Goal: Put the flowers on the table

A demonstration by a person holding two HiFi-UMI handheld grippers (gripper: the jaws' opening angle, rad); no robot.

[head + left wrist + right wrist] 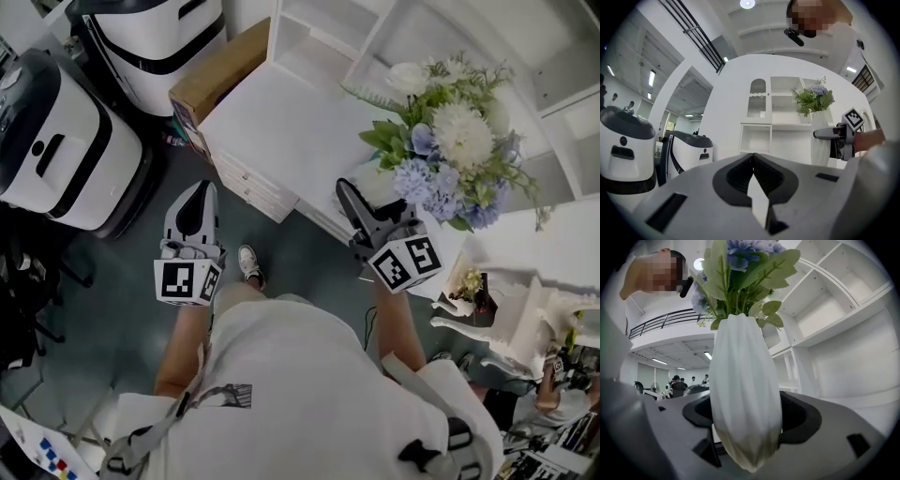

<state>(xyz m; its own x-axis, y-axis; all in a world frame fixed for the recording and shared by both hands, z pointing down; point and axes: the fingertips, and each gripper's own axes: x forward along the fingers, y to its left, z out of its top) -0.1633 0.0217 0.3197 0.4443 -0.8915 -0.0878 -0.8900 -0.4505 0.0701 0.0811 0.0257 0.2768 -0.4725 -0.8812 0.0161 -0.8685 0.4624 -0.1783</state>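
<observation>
Both jaws of my right gripper [361,211] squeeze the ribbed white vase [745,399] of blue and white flowers [450,141] upright so nothing spills, right of my closed, empty left gripper [753,161].

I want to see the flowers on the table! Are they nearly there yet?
Picked up: the right gripper is shut on the white vase, flowers on top. Now it hangs at the edge of the white table; the left gripper is shut, empty. Left: set it down on the table and let go.
</observation>
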